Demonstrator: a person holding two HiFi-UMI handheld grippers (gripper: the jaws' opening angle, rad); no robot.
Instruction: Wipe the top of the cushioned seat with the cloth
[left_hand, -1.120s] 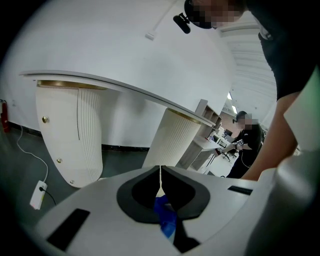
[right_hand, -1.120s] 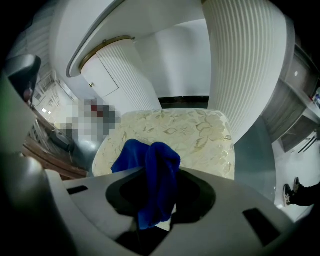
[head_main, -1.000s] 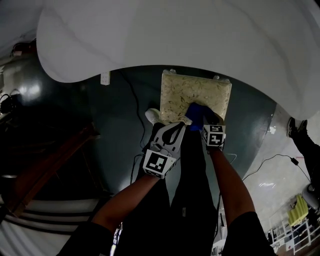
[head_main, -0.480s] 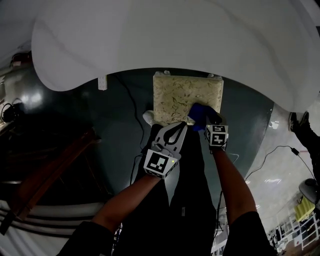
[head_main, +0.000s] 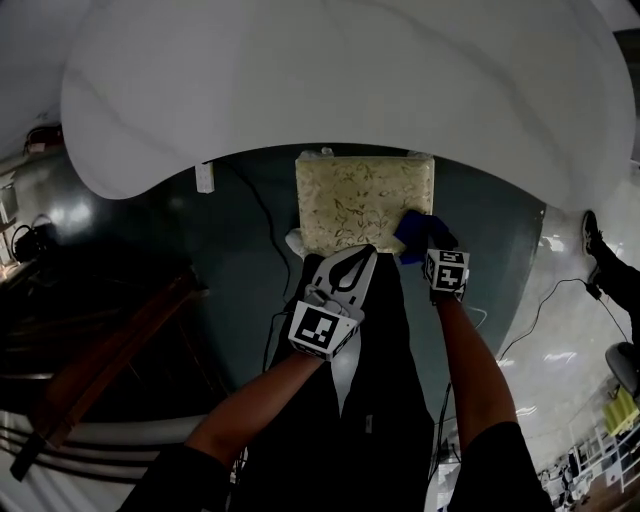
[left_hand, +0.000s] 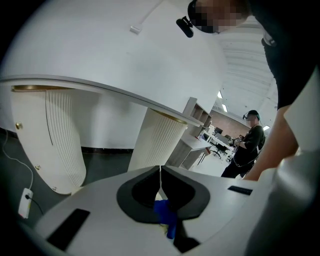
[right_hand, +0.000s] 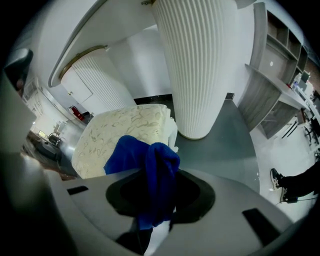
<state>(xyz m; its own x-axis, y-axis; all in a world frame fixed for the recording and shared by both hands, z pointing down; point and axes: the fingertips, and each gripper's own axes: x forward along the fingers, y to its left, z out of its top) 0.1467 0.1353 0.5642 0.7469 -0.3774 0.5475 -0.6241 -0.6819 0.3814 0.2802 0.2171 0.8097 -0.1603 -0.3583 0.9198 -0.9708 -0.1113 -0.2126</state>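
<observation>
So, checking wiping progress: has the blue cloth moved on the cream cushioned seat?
Yes. The blue cloth slid right along the near edge of the cream cushioned seat, to its right corner.

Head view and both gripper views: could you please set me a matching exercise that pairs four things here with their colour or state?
Things:
1. cloth
2. cushioned seat
3. left gripper
4. table pedestal

Colour or state:
A. white, ribbed
B. jaws together
C. blue, clamped in the right gripper
D. cream, patterned

Pairs: 1-C, 2-D, 3-B, 4-A
</observation>
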